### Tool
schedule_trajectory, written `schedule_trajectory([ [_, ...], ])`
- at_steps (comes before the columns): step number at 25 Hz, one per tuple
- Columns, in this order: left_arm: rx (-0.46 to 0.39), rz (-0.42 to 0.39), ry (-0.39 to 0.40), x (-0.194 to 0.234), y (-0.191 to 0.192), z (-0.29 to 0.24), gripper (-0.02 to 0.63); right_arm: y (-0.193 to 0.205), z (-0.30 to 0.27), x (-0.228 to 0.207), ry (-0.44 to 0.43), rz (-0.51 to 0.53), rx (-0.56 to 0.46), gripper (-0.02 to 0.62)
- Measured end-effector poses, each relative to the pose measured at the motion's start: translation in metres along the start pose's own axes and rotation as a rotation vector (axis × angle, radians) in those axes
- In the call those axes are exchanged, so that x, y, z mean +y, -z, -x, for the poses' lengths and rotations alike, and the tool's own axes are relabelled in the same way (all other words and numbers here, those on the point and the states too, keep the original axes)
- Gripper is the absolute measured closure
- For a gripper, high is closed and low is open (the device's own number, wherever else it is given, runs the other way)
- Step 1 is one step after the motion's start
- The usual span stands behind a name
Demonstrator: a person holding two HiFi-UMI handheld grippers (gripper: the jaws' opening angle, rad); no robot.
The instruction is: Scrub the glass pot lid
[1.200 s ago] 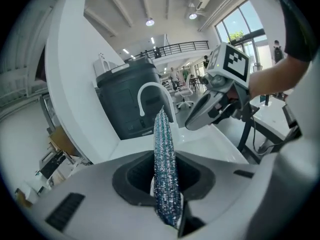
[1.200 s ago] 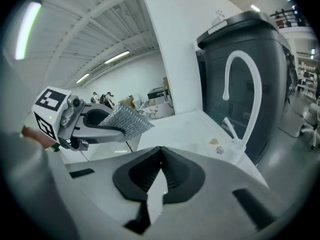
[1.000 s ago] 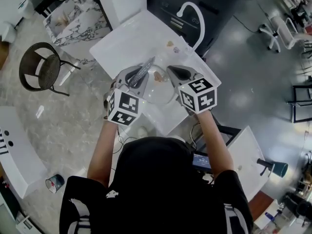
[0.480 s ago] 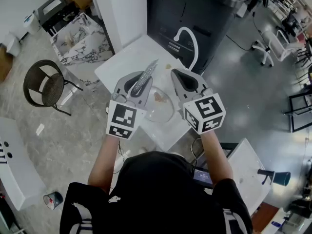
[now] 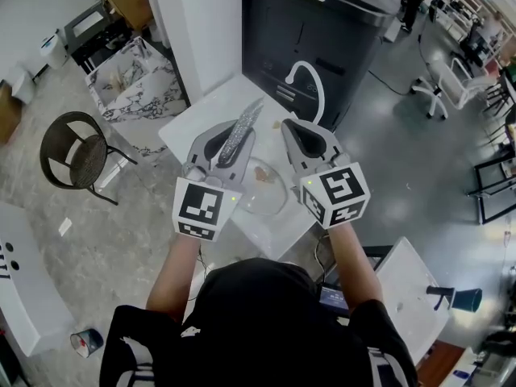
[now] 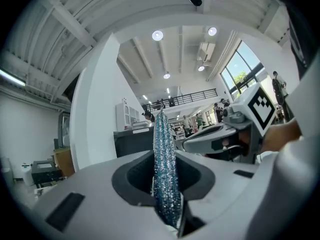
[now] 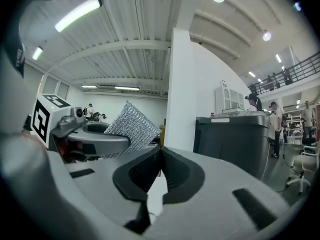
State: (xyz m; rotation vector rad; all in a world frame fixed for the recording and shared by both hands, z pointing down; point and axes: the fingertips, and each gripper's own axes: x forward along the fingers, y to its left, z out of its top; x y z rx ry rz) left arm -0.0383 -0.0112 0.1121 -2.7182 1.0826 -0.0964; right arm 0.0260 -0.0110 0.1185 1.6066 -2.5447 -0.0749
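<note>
The glass pot lid lies on the white counter, with a brownish patch near its middle. Both grippers hang above it, pointing level, and neither touches it. My left gripper is shut on a silvery-blue glitter scrub pad, which stands on edge between the jaws. The left gripper and its pad also show in the right gripper view. My right gripper is shut, its jaws meeting with nothing between them. It shows in the left gripper view as well.
A white curved faucet rises at the counter's far edge, in front of a dark cabinet. A round chair and a marble-topped stand are to the left. Office chairs stand at the far right.
Both grippers have risen from just over the lid toward the head camera, the left one still gripping the scrub pad. The lid stays on the counter.
</note>
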Motion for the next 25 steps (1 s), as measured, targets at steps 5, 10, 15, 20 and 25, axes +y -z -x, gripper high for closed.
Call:
schedule_trajectory([
  [5, -0.001, 0.004, 0.010, -0.004, 0.000, 0.000, 0.531, -0.007, 0.003, 0.002, -0.004, -0.015, -0.034, 0.597],
  [10, -0.008, -0.001, 0.018, -0.008, -0.004, 0.000, 0.531, -0.005, 0.003, 0.001, -0.006, -0.031, -0.027, 0.597],
  [15, -0.023, -0.003, 0.001, -0.010, -0.011, 0.003, 0.531, -0.008, 0.003, 0.005, -0.012, -0.012, -0.032, 0.597],
  [20, -0.028, -0.003, -0.015, -0.007, -0.013, 0.008, 0.531, -0.010, 0.005, 0.008, -0.019, -0.013, -0.038, 0.597],
  [25, -0.025, -0.004, -0.022, -0.005, -0.016, 0.007, 0.531, -0.012, 0.005, 0.006, -0.020, -0.013, -0.037, 0.597],
])
